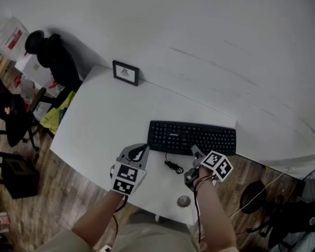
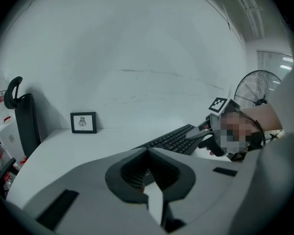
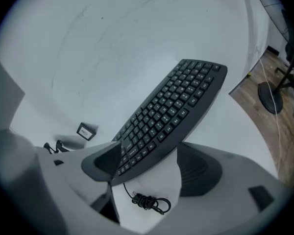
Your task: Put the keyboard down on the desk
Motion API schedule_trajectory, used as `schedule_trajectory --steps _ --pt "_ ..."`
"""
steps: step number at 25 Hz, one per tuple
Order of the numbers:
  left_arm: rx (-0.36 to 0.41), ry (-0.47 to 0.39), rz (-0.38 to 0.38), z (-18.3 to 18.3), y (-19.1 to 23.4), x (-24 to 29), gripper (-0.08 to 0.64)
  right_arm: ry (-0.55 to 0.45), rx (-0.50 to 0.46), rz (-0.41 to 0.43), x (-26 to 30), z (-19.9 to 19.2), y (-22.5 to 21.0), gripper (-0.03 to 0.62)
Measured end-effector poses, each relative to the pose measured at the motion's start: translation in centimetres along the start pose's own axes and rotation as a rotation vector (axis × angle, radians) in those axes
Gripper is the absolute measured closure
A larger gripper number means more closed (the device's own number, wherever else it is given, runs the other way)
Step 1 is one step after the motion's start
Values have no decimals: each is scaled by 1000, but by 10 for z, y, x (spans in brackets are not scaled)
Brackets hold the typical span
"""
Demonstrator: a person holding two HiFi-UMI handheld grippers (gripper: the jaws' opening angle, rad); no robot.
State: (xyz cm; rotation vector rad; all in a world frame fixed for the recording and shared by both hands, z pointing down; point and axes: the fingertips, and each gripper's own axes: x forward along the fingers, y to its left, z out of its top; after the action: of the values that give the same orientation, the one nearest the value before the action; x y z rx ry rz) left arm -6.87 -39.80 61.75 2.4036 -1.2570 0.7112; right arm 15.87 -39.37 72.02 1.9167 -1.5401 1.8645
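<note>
The keyboard [image 1: 192, 137] looks like it's lying flat on the white desk [image 1: 110, 119], pushed over to the right side, with its right end close to the desk's right edge. The long side runs roughly parallel to the wall [image 1: 226, 30] behind it.

The right gripper [image 1: 195, 151] is at the keyboard's front edge. In the right gripper view the jaws are spread wide, with the near edge of the keyboard sitting diagonally between them, keys facing one pad. Can't honestly tell if either pad is actually touching it.

The left gripper [image 1: 138, 151] is off to the left of the keyboard over bare desk. Its jaws are closed together with nothing between them.

Clutter-wise it's pretty tame. A little bundled-up black cable [image 1: 173, 166] sits on the desk between the two grippers, just in front of the keyboard, and in the right gripper view it shows right below the jaws. A small round silver disc [image 1: 184, 201] sits near the desk's front edge. A small black picture frame [image 1: 125, 72] stands at the back by the wall, well apart from the keyboard.

Off the desk, there's a black office chair [image 1: 55, 56] at the left end, and a standing fan [image 2: 257, 87] on the right over the wooden floor [image 1: 63, 193].
</note>
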Motion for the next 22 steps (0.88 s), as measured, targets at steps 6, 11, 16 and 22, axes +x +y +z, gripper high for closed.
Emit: schedule_trajectory --steps 6,11,16,22 --pt "7 -38 -10 19 -14 -22 538 -73 -209 100 -47 21 39 236" --pt "36 -90 -8 46 -27 -47 538 -235 -419 164 -108 42 74 383" --pt "92 -171 -21 84 -47 -82 538 -415 -659 233 -180 58 120 458" --pt "129 -282 -33 130 -70 -128 538 -605 -968 260 -274 60 165 529"
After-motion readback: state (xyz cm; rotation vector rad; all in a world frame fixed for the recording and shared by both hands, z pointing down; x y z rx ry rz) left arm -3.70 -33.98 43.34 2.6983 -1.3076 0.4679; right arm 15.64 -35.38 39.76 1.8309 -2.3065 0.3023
